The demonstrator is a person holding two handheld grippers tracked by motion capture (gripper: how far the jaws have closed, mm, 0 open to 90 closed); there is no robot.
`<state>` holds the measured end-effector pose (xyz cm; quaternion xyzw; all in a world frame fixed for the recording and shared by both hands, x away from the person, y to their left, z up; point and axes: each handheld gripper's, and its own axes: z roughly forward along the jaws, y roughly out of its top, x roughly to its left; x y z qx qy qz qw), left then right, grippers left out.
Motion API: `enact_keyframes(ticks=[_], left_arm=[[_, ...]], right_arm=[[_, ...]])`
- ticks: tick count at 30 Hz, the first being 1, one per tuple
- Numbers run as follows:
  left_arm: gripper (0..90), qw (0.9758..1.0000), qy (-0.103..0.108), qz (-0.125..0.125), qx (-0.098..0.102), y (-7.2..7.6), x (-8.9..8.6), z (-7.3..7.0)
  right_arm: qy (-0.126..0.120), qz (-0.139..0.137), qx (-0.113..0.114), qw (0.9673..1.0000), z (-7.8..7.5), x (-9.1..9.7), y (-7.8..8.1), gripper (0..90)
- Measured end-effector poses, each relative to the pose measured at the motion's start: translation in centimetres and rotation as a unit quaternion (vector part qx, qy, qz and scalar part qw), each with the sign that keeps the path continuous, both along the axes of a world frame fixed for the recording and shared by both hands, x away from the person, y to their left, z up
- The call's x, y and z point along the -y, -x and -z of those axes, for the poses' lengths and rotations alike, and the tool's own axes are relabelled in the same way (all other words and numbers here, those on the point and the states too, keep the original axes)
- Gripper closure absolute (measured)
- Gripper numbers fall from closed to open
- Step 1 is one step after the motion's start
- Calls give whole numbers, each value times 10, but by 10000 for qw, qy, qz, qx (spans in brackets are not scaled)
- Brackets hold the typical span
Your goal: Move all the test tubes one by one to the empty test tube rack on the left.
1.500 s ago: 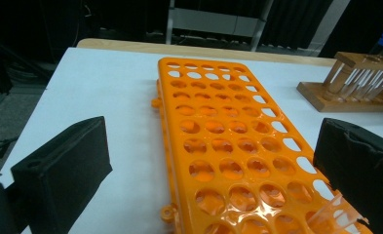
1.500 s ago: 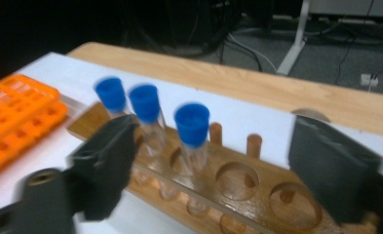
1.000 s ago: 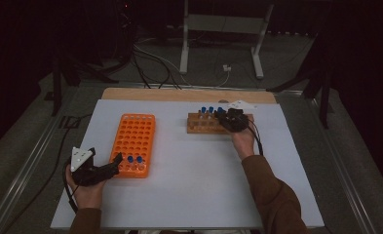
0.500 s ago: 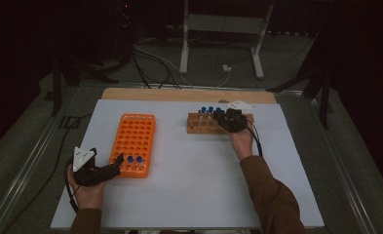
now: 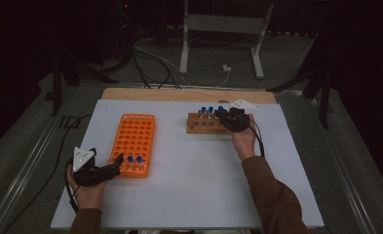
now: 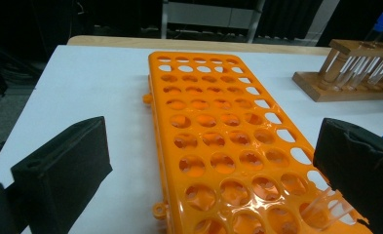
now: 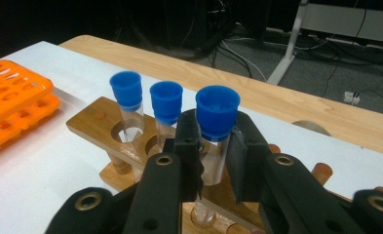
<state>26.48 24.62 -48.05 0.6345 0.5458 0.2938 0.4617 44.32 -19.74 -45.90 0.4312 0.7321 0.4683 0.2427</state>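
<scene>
An orange tube rack (image 5: 133, 141) lies at the left of the white table, with two blue-capped tubes (image 5: 134, 160) in its near row. My left gripper (image 5: 113, 168) rests at the rack's near-left corner. In the left gripper view its jaws stand wide open around the near end of the orange rack (image 6: 218, 131). A wooden rack (image 5: 203, 124) of blue-capped tubes stands at the back centre. My right gripper (image 5: 230, 119) is at its right end. In the right gripper view that gripper (image 7: 213, 151) is shut on a clear blue-capped tube (image 7: 217, 117) standing in the wooden rack (image 7: 91, 124).
Two more capped tubes (image 7: 126, 95) (image 7: 165, 105) stand just left of the held one. A wooden strip (image 5: 189, 95) runs along the table's far edge. Cables and a metal stand (image 5: 218, 29) lie on the floor beyond.
</scene>
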Motion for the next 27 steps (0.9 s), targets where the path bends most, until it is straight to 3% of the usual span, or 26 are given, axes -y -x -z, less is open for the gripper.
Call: enact_keyframes(ticks=[9, 27], left_arm=[[10, 10000, -50, 12, -11, 0, 1, 0], [10, 10000, -77, 39, 35, 1, 3, -2]], right_arm=[[54, -24, 81, 10000, -6, 1, 3, 772], [-168, 6, 258, 9995, -27, 14, 12, 772]])
